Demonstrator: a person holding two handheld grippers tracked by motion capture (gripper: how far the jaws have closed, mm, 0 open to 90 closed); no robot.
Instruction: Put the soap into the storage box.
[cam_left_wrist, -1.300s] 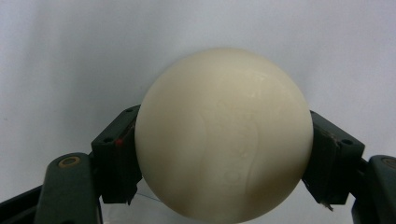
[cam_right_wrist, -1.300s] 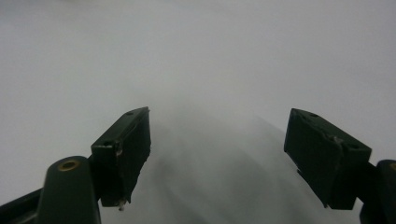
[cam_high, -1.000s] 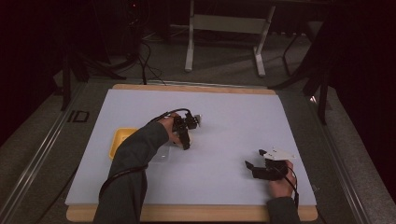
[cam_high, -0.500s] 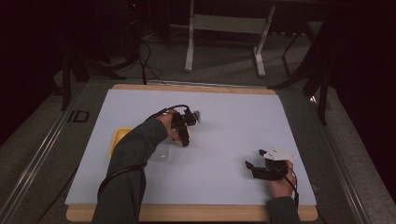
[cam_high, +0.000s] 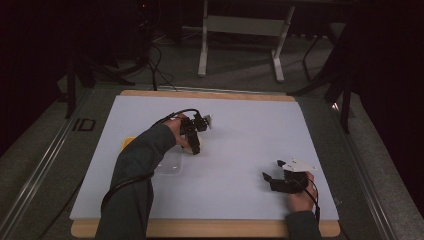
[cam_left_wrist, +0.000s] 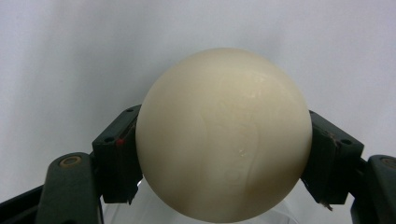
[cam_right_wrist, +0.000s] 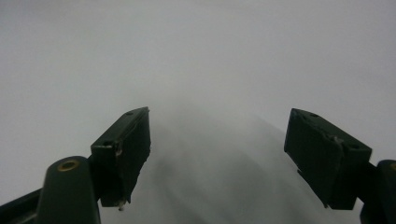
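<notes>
Your left gripper (cam_left_wrist: 224, 154) is pinching a smooth cream-coloured ball (cam_left_wrist: 224, 135) between both black pads, and a clear plastic container (cam_high: 169, 164) is sitting just below it. Your right gripper (cam_right_wrist: 217, 154) is resting on the white table mat (cam_high: 240, 130), its jaws spread wide and gripping nothing.

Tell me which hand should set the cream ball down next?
Left, likely. The left gripper already clamps the cream ball between its fingers. The right gripper sits open and empty at the mat's near right.

Wood-edged table (cam_high: 200, 95), white mat (cam_high: 250, 135) — clear tray (cam_high: 170, 167), yellow piece (cam_high: 128, 143)
</notes>
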